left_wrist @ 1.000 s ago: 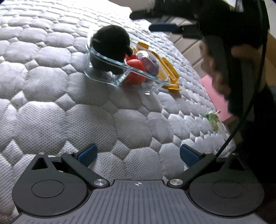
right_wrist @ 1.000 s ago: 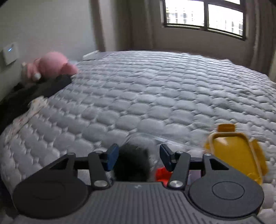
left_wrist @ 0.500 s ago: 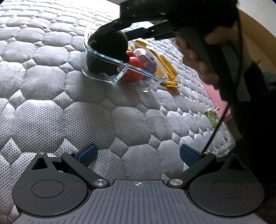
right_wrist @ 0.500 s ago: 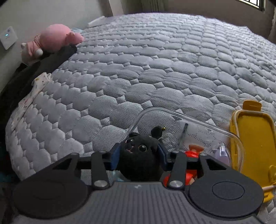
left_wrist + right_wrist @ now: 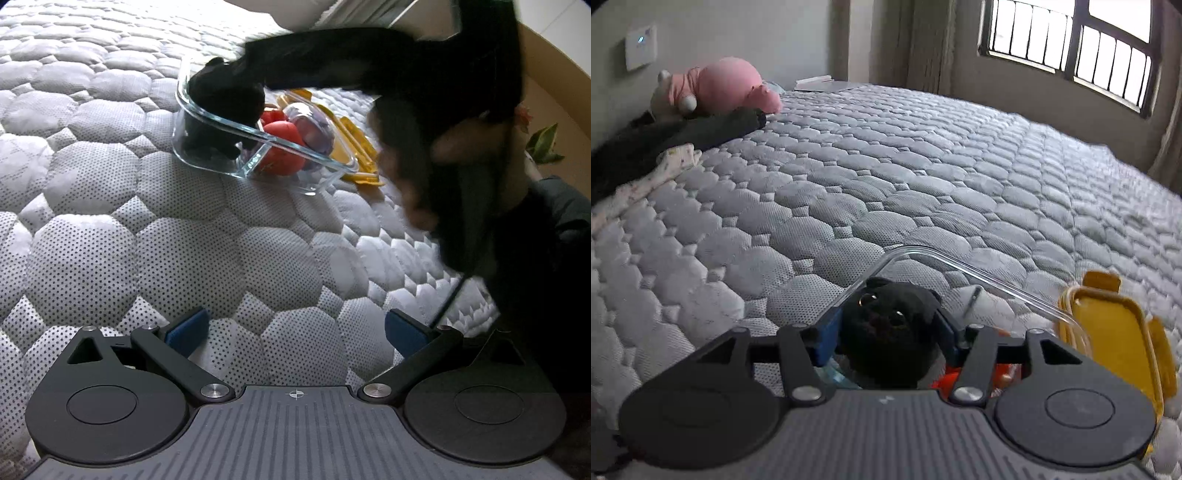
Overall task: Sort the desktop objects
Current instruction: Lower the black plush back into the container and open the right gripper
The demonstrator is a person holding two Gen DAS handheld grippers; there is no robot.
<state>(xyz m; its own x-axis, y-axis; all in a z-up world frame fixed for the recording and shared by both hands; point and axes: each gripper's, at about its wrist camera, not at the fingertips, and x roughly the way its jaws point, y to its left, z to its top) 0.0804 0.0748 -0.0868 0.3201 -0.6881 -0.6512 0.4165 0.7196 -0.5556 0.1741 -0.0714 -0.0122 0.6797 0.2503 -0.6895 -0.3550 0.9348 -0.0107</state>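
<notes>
- A grey quilted mattress (image 5: 923,177) fills both views; it is a bed, with a barred window (image 5: 1071,48) behind it.
- A clear glass container (image 5: 207,114) sits on the mattress, lidless, with a yellow lid (image 5: 1115,339) lying just beside it.
- Inside the container: a black plush toy (image 5: 886,332) at one end, and red round items (image 5: 280,147) and a purplish rounded item (image 5: 314,129) at the other.
- The right gripper (image 5: 886,334) is at the container's rim, its blue pads set against both sides of the black plush toy's head; the jaws are clenched on the toy.
- The left gripper (image 5: 295,330) hovers low over bare mattress, well apart from the container, jaws released and wide with nothing between them.
- Only the left wrist view shows the container from the side, the purplish item, the right gripper's dark body reaching in from above, and a blurred hand (image 5: 410,184) holding it.
- Only the right wrist view shows the toy's glossy eyes, a pink plush toy (image 5: 727,88) and dark clothing (image 5: 665,144) at the far edge of the bed, and a wall switch (image 5: 641,46).
</notes>
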